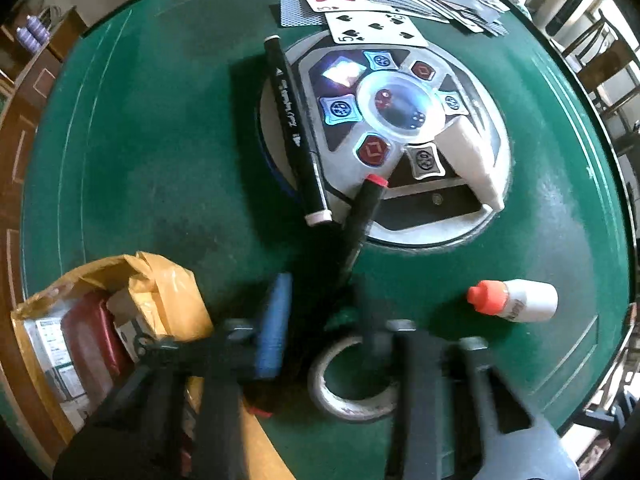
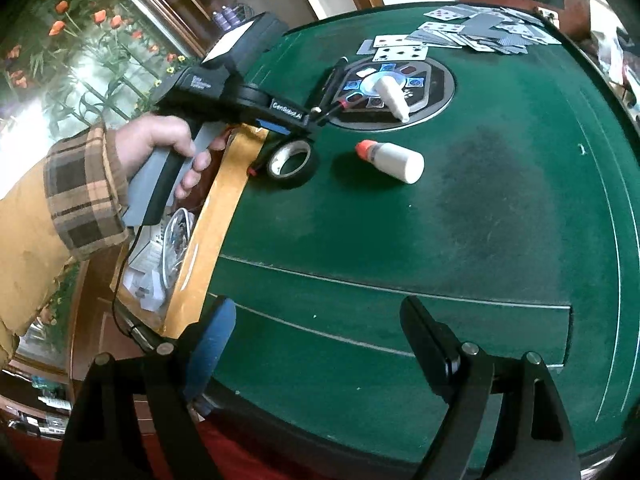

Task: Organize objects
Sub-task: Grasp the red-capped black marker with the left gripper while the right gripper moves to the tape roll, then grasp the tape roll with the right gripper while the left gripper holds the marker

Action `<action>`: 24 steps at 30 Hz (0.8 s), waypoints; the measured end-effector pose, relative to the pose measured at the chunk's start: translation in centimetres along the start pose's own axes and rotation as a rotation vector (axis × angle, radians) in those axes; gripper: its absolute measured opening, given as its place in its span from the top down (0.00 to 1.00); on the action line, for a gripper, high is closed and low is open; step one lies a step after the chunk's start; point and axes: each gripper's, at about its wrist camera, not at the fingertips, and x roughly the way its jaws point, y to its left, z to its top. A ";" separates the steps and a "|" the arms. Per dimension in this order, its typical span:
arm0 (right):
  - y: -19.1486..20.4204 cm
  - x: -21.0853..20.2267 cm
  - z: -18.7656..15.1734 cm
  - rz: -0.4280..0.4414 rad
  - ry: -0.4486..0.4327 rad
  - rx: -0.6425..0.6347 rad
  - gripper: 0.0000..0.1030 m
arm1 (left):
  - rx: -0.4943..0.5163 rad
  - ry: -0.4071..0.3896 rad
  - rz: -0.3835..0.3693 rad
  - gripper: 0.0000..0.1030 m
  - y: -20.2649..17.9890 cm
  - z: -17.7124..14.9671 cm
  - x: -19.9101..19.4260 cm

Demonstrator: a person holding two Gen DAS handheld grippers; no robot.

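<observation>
My left gripper (image 1: 326, 304) is shut on a black marker with a red cap (image 1: 362, 216), held above the green table; it also shows in the right wrist view (image 2: 316, 118). A second black marker (image 1: 298, 128) leans on the round dice console (image 1: 400, 128). A white tube (image 1: 474, 160) lies across the console. A tape roll (image 1: 352, 380) lies under the left gripper. A white bottle with an orange cap (image 1: 516, 300) lies on the felt to the right. My right gripper (image 2: 316, 336) is open and empty near the table's front edge.
A yellow box (image 1: 132, 300) with papers and a red item stands at the table's left edge. Playing cards (image 1: 400, 8) are spread at the far side. Chairs (image 1: 600, 64) stand at the right. A cabinet (image 2: 132, 20) stands to the left.
</observation>
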 end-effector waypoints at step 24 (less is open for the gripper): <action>-3.5 4.9 4.9 -0.050 0.065 -0.136 0.49 | -0.232 0.011 -0.140 0.86 -5.5 -16.2 -3.6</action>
